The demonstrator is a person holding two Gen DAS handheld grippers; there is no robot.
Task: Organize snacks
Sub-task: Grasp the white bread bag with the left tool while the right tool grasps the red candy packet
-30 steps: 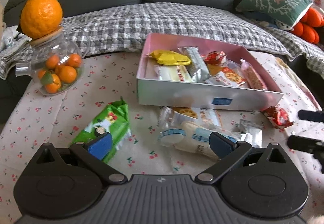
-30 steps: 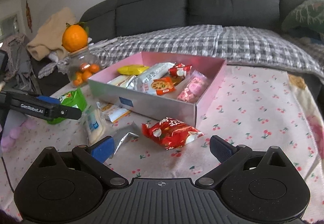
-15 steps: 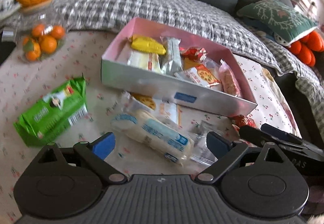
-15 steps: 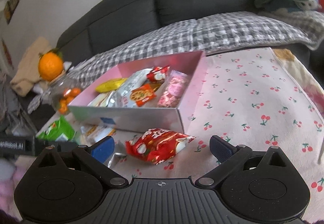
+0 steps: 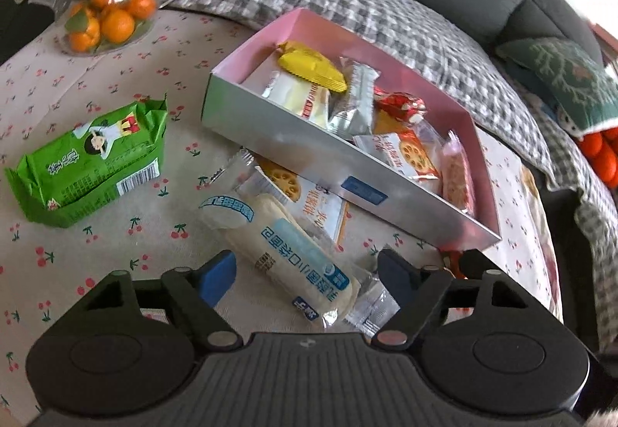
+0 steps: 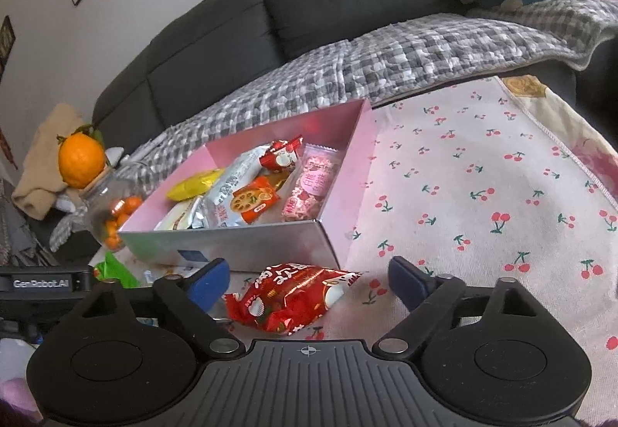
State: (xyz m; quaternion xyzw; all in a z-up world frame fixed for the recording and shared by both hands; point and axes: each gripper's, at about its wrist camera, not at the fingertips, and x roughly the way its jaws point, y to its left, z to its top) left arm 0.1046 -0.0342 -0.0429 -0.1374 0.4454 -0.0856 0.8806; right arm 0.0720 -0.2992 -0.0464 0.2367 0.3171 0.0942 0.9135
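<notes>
1. Your left gripper (image 5: 307, 274) is hovering low in the left wrist view, its jaws apart and just now narrowing around the white roll pack (image 5: 282, 249); the pads are not pressing on it.
2. That pack is lying at lower centre on the tabletop (image 5: 116, 233), overlapping a lotus-chip pack (image 5: 309, 195) that is lying against the box (image 5: 309, 152).
3. A green pack (image 5: 89, 164) is sitting apart at the left.
4. Your right gripper (image 6: 305, 282) is also standing apart, its jaws just now closing in on the red pack (image 6: 289, 295), which is lying between them at lower centre of the right wrist view, untouched by the pads.
5. The pink-lined box is sitting just above the red pack, holding several snacks.
6. A jar of oranges (image 5: 104, 13) is standing at upper left.
</notes>
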